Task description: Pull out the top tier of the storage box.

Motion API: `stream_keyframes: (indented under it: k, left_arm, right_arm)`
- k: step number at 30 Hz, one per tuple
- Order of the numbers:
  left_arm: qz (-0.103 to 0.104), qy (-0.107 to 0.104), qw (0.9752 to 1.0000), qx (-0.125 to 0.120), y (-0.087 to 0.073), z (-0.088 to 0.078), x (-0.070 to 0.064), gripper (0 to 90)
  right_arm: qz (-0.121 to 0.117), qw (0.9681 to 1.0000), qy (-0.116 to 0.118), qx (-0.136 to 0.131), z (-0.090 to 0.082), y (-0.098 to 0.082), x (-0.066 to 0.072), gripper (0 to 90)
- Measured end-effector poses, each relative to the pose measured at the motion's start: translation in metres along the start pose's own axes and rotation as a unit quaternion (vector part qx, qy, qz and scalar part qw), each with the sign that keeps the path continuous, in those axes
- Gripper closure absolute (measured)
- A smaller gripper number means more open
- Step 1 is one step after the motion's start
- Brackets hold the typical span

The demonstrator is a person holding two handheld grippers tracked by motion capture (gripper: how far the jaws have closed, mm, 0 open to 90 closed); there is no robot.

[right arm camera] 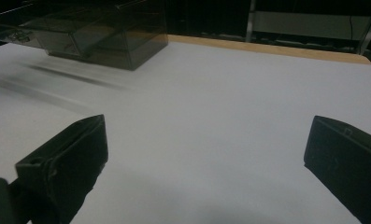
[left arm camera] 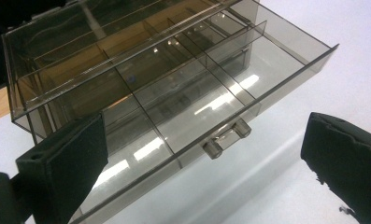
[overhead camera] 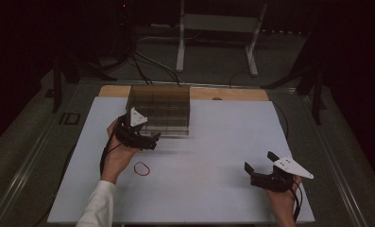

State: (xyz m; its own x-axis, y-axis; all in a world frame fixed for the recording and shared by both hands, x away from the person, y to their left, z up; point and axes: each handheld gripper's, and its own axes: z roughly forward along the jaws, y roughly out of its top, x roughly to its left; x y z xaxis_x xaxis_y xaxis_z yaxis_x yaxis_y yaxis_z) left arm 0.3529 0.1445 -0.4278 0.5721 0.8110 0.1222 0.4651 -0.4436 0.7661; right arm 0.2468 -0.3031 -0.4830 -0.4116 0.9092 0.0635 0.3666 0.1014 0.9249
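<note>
White table (overhead camera: 213,156) holds a smoky drawer box (overhead camera: 160,109); both grippers' fingers released, red rubber band (overhead camera: 141,169) near left gripper (overhead camera: 149,141)

A white table top (overhead camera: 223,156) with a wooden far edge (overhead camera: 232,93) stands in a dim room. Beyond it, on grey floor (overhead camera: 213,61), a white metal frame (overhead camera: 218,28) rises, with black cables (overhead camera: 142,61) trailing left; the far background is dark

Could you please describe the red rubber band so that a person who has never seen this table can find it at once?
Start at the white table top and go to its near left part. The rubber band lies flat there, beside the hand holding the left gripper. It is a thin red loop, the only coloured item there.
</note>
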Motion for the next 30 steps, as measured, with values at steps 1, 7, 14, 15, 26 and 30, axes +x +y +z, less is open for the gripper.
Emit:
stream_keyframes:
  k: [1,7,14,15,26,30]
  left_arm:
    - [-0.001,0.0,1.0,-0.001,-0.001,0.0,-0.001,2.2]
    - [-0.003,-0.001,1.0,-0.002,-0.005,-0.002,-0.002,2.3]
    - [-0.009,-0.005,0.9999,-0.006,-0.012,-0.004,-0.002,2.3]
    - [-0.011,-0.005,0.9999,-0.006,-0.013,-0.004,-0.002,2.2]
    - [-0.013,-0.01,0.9997,-0.021,-0.021,-0.009,-0.003,2.2]
    - [-0.006,-0.017,0.9995,-0.027,-0.024,-0.011,-0.003,2.2]
  right_arm:
    - [-0.001,1.0,0.0,0.0,0.0,0.0,0.0,0.4]
    - [0.0,1.0,-0.001,-0.002,0.0,0.0,0.0,0.4]
    - [0.0,1.0,-0.001,-0.002,-0.001,0.0,0.0,0.4]
    - [0.0,1.0,-0.001,-0.002,-0.001,0.0,0.0,0.4]
    - [0.001,1.0,0.0,-0.002,-0.001,0.0,0.0,0.4]
    - [0.001,1.0,0.0,-0.002,-0.001,0.0,0.0,0.4]
